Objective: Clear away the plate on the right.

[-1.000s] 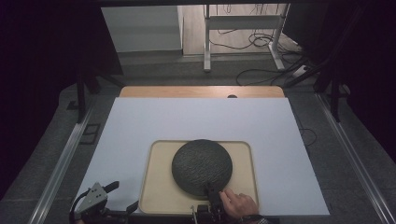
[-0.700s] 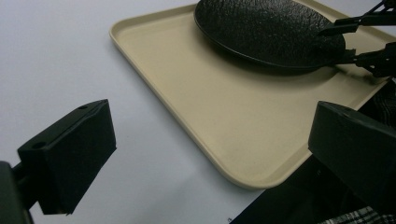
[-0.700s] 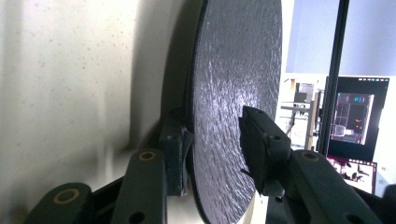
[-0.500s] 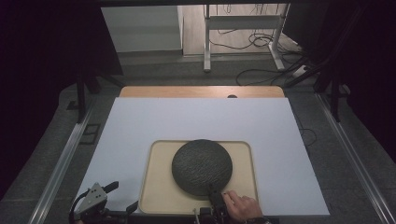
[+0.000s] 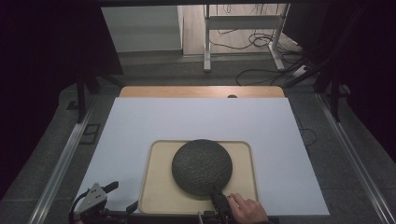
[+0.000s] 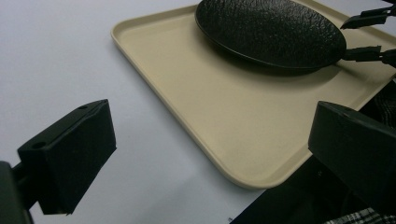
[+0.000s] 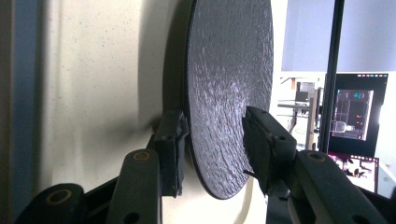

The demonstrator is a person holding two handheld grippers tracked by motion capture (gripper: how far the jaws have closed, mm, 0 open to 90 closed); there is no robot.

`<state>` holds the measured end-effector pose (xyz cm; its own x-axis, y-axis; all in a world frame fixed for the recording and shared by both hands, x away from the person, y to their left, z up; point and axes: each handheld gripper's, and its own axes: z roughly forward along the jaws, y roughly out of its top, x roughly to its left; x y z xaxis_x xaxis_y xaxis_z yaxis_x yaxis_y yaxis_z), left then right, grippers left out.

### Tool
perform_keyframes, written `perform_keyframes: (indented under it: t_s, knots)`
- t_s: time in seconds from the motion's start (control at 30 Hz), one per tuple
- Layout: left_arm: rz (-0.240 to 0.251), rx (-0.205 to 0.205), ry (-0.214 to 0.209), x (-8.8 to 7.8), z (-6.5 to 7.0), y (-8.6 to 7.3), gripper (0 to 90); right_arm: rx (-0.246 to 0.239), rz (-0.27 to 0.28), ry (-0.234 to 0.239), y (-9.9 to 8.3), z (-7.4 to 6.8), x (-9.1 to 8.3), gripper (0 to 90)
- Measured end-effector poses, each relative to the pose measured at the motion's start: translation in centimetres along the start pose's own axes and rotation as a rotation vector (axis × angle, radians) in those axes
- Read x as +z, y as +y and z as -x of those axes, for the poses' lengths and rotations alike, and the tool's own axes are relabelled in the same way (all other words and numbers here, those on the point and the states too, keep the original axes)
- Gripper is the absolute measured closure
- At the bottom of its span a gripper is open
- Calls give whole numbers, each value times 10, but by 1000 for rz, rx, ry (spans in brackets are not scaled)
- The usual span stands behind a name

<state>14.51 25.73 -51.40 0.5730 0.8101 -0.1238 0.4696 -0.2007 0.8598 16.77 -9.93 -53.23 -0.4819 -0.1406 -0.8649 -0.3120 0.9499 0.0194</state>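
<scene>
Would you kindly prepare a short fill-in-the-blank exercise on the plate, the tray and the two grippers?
1. The dark round plate lies on a beige ____.
2. The tray rests on a ____ sheet.
3. The right gripper has its jaws on either side of the plate's ____.
4. The left gripper holds nothing; its jaws are ____.

Missing words: tray; white; rim; open

A black, rough-grained plate [image 5: 201,166] lies on a plain beige tray [image 5: 159,186], over a white sheet [image 5: 196,119].
</scene>
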Motion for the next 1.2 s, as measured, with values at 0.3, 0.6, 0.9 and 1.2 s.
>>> perform_keyframes:
  t_s: [0.3, 0.6, 0.9, 1.2]
  knots:
    - [2, -2, 2, 0, 0, 0, 6, 25, 12, -11, -4, 4, -10, 580]
    - [-1, -2, 2, 0, 0, 0, 5, 83, 6, -31, -13, 11, -10, 541]
    - [-2, -2, 0, 0, 0, 0, 5, 166, 2, -33, -24, 19, -6, 477]
    - [-4, -2, 0, 0, 0, 0, 6, 270, -14, -14, -39, 28, -5, 434]
